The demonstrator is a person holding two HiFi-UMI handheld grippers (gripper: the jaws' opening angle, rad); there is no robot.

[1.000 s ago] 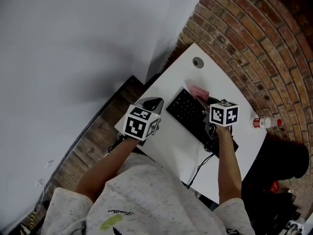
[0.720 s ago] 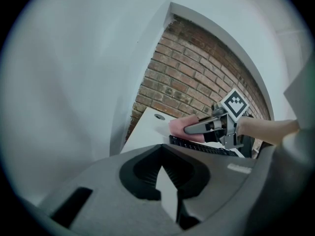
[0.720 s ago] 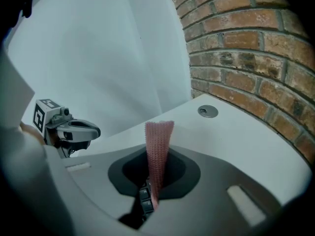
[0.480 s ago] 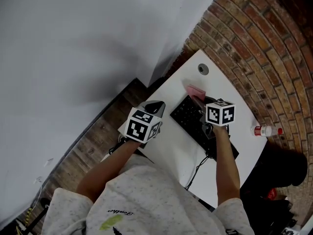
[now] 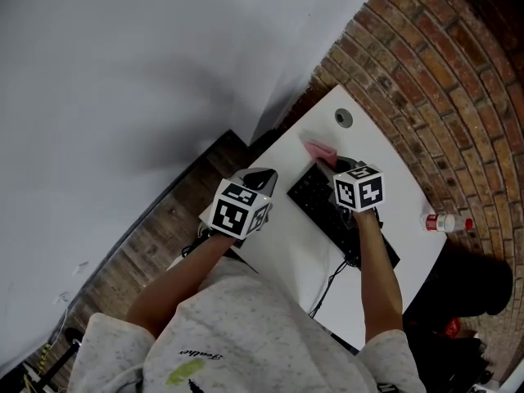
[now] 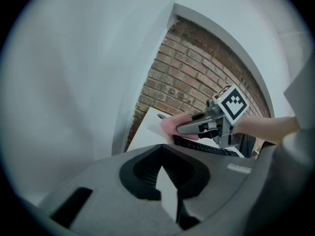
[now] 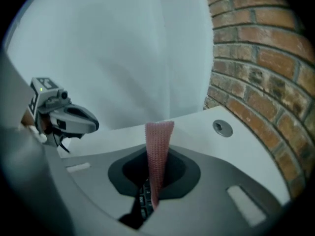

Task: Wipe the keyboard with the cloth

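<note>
White surface [image 5: 286, 252] ends just left of the left tool [image 6: 161, 167], which hangs over that corner, with wood floor [image 5: 155, 236] beyond the edge. Ahead of both tools the top is bare up to a round grommet [image 5: 344, 119] near the far edge. A brick wall [image 5: 442, 72] closes the side to the right of the right tool [image 7: 155, 178], and a white wall [image 5: 123, 72] stands ahead and to the left.

The right tool is clamped on a pink cloth [image 7: 158, 141], which stands up as a narrow strip from between its 2 jaws. Keys of the black keyboard [image 5: 315, 196] show just beneath them. In the head view the cloth's free end pokes out just ahead of this tool, past the keyboard's far end. The keyboard runs back under the tool toward the person, and its cable [image 5: 332, 281] trails to the near edge. A bottle [image 5: 446, 222] lies well to the right, by the brick-side edge.

The left tool's 2 jaws meet at the tips with nothing between them. It is over bare surface, apart from the keyboard on its right.
</note>
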